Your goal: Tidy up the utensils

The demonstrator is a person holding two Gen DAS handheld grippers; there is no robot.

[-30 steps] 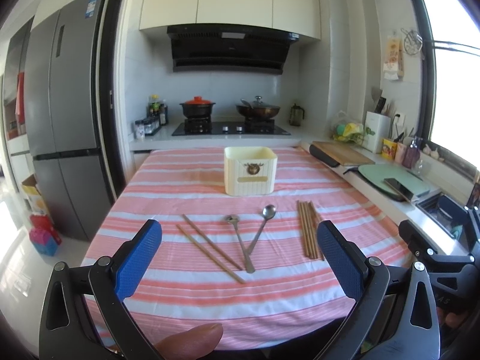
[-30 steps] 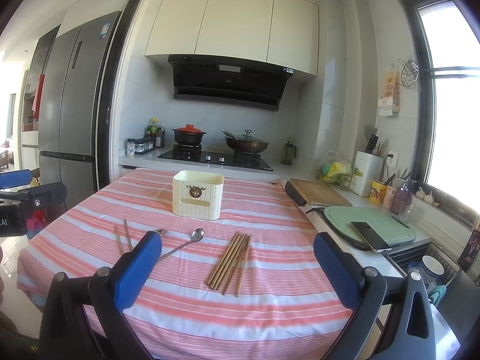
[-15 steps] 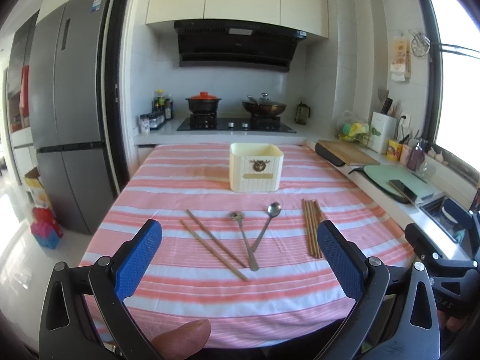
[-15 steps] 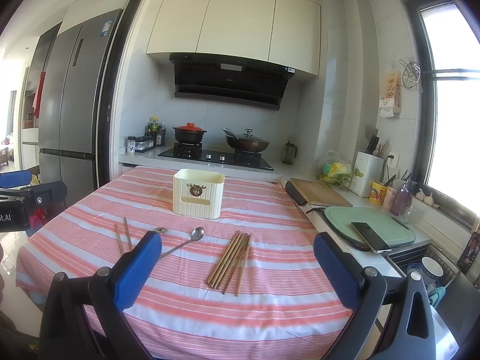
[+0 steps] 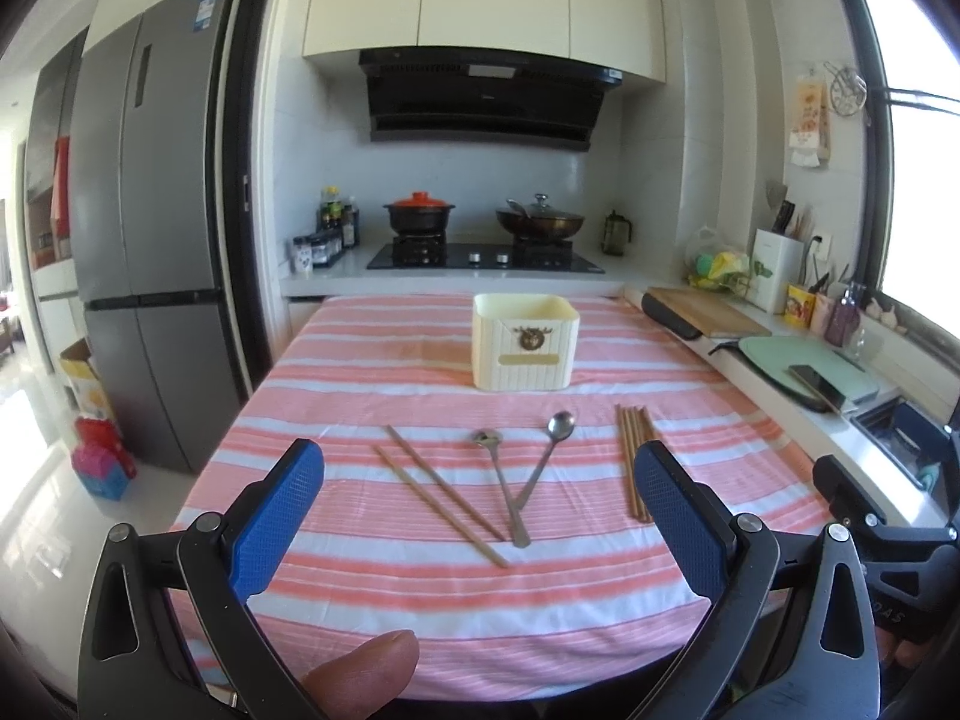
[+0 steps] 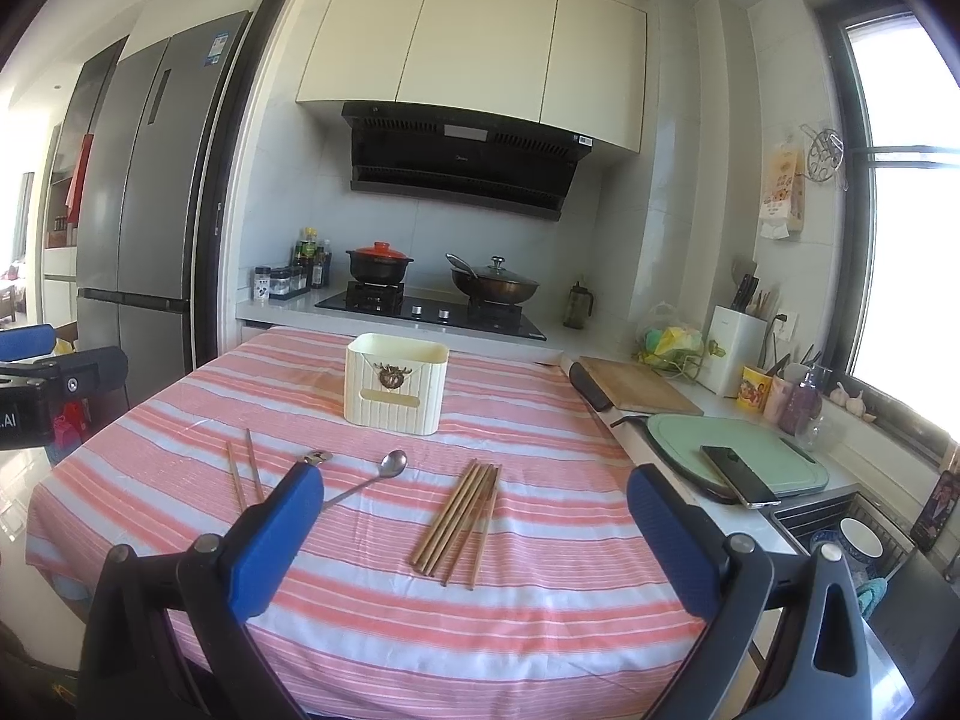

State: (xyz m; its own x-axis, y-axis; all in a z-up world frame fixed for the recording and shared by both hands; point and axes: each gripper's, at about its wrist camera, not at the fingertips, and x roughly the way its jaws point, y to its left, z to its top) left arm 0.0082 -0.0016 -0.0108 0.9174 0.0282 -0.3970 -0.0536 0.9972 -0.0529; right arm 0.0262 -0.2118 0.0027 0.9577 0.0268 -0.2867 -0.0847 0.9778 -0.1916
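On the striped surface point(image 5: 372, 372), nothing has shifted over the last second; both cameras have only drifted slightly, so sorting has not begun. Left gripper point(image 5: 480, 504) and right gripper point(image 6: 474, 531): fingers wide apart, empty. Cream holder point(image 5: 525, 341) stands behind two loose chopsticks point(image 5: 441, 495), two spoons point(image 5: 543, 468), apparently crossed at the handles, and a chopstick bundle point(image 6: 459, 516). Approach unobstructed; phone point(image 6: 739, 475) lies aside.
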